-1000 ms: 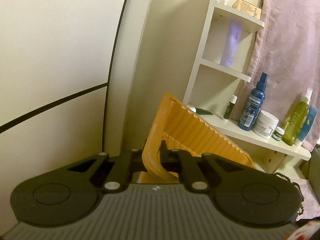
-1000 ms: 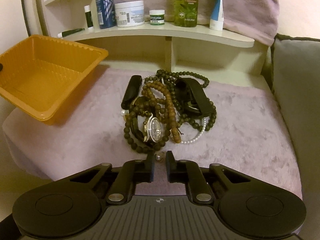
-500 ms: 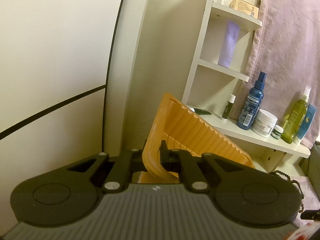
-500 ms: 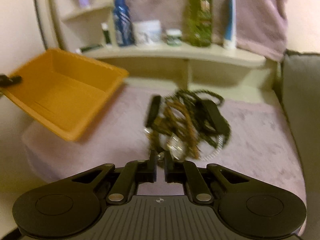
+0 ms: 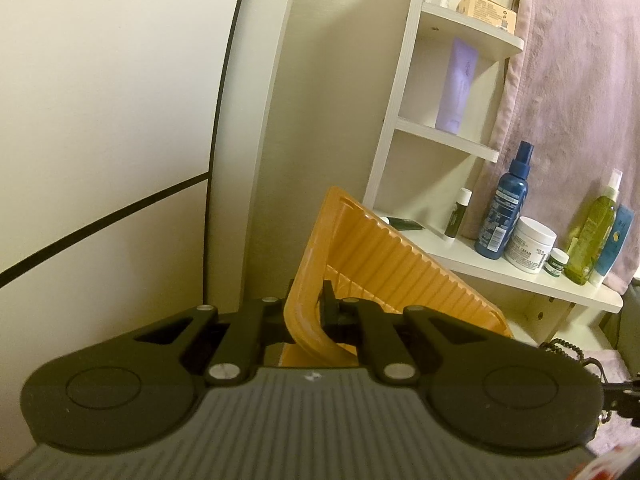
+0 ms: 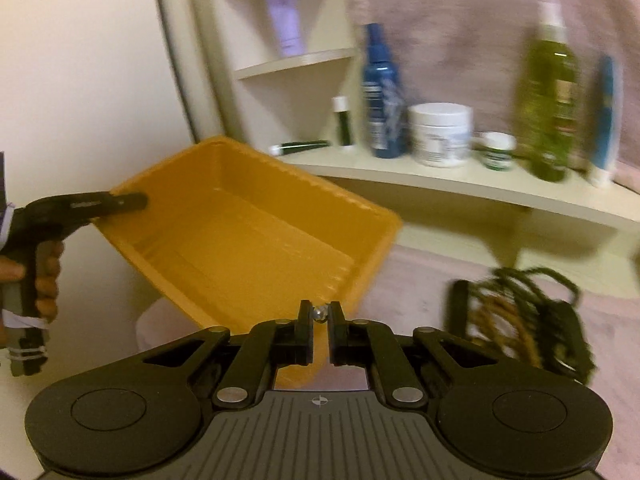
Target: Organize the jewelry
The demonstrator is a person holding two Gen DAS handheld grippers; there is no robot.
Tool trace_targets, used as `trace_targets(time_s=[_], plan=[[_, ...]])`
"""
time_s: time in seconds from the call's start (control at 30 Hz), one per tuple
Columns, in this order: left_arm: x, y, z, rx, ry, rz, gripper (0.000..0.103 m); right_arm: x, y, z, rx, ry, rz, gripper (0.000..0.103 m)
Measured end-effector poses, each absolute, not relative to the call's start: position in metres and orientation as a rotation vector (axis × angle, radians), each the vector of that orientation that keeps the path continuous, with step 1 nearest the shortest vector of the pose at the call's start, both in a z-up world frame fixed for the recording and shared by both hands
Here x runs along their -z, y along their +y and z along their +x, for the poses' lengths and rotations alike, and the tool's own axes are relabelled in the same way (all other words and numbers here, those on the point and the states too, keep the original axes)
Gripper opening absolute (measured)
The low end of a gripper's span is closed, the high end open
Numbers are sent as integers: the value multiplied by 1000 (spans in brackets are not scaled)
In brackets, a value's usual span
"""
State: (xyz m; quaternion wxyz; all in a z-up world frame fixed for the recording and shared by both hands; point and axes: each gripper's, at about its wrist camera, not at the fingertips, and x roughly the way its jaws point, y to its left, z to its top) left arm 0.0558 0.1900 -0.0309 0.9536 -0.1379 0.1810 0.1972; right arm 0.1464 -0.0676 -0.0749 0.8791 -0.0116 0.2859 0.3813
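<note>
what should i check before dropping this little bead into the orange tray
1. Silver bead pinched between the right gripper fingers: ok.
2. Left gripper clamped on the orange tray rim: ok.
3. Tray interior open towards the bead: ok, tilted with its opening facing it.
4. Bead past the tray's near rim: cannot tell, it sits right at the edge.
5. Tray steady: cannot tell, the right wrist view is blurred.
6. Jewelry pile clear of the path: ok, it lies off to the right.
</note>
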Motion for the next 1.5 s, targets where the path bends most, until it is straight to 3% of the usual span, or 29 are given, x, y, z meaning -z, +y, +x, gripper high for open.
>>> trace_targets(time_s=[0.47,1.03,1.5], plan=[[30,190,59,-399,364,-278,7,106,-18,167,-848,675,-166,7],[27,189,62,-388,360,-256,7,107,-18,167,-830,690,-141,10],[27,187,64,-382,355,-236,7,84,-106,145,-660,658,-7,16]])
